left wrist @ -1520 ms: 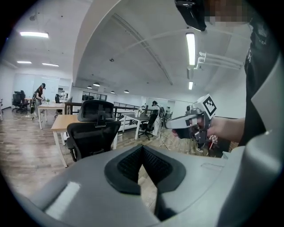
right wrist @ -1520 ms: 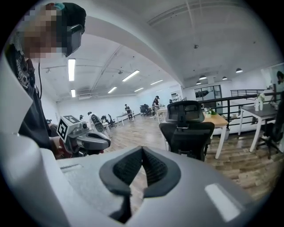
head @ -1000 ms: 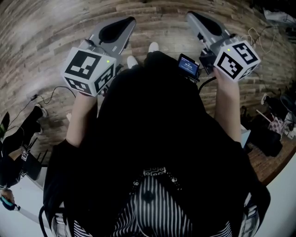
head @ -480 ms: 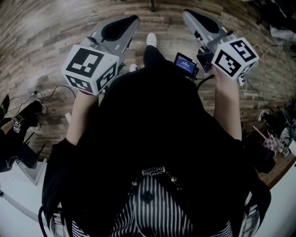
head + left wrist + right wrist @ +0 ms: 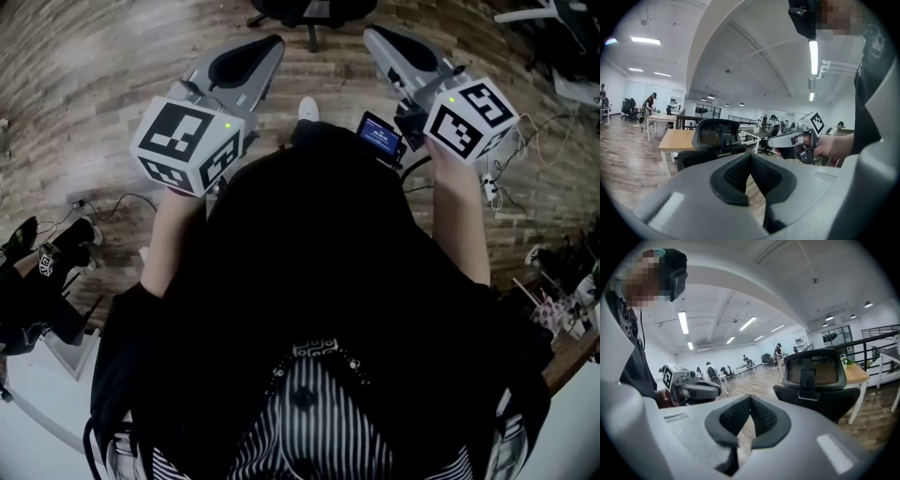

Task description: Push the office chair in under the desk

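Observation:
A black office chair [image 5: 717,138] with a headrest stands ahead on the wood floor, its back towards me, in front of a light wooden desk [image 5: 675,139]. The right gripper view shows the same chair [image 5: 815,378] and desk [image 5: 859,373]. In the head view only the chair's base [image 5: 309,11] shows, at the top edge. My left gripper [image 5: 269,45] and right gripper [image 5: 373,36] are held side by side in front of the person's body, pointing at the chair and short of it. Both are shut with nothing between their pads.
Cables [image 5: 112,202] and a power strip [image 5: 489,187] lie on the floor to either side. Bags and clutter [image 5: 562,291] sit at the right, and another person's feet [image 5: 37,253] are at the left. More desks, chairs and people [image 5: 745,363] fill the room behind.
The person has walked forward with both grippers held out. The floor has slid down the head view and the chair's base has come into sight at the top.

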`<control>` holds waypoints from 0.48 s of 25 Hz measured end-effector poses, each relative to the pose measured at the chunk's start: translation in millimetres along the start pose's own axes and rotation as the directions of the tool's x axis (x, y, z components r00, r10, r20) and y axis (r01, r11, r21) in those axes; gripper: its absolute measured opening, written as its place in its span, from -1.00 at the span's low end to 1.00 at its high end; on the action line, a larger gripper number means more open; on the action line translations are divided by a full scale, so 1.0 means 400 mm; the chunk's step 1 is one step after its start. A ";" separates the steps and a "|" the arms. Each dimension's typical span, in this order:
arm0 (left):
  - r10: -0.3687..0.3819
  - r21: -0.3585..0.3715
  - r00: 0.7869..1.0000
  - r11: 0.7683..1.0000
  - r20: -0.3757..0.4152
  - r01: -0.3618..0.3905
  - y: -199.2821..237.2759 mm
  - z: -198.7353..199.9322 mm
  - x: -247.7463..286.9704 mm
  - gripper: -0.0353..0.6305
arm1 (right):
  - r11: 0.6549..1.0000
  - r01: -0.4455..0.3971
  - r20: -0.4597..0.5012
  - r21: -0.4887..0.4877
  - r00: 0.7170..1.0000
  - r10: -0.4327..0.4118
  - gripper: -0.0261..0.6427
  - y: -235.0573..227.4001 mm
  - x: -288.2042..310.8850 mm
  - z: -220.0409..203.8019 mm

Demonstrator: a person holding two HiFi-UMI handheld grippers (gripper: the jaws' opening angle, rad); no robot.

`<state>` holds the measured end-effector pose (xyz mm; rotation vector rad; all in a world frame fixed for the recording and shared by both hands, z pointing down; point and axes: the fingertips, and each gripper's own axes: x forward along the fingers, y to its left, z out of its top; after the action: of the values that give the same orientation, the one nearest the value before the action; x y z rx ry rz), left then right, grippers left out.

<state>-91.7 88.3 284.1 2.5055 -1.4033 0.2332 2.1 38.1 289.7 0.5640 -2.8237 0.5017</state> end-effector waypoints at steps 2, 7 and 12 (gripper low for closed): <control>0.005 0.001 1.000 1.000 -0.003 -0.005 0.017 0.024 0.044 -0.89 | 1.000 -0.017 -0.002 0.000 1.000 0.017 -0.92 -0.037 0.019 0.024; 0.016 -0.004 1.000 1.000 -0.008 -0.016 0.052 0.069 0.138 -0.89 | 0.998 -0.057 -0.021 -0.013 0.998 0.057 -0.92 -0.107 0.045 0.066; 0.022 0.001 1.000 1.000 0.014 -0.022 0.082 0.117 0.224 -0.89 | 0.998 -0.059 -0.015 -0.022 0.998 0.059 -0.92 -0.202 0.053 0.116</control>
<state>-72.6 -14.9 267.8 2.4980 -1.4374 0.2215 8.9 -56.2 276.1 0.4722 -2.8358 0.4815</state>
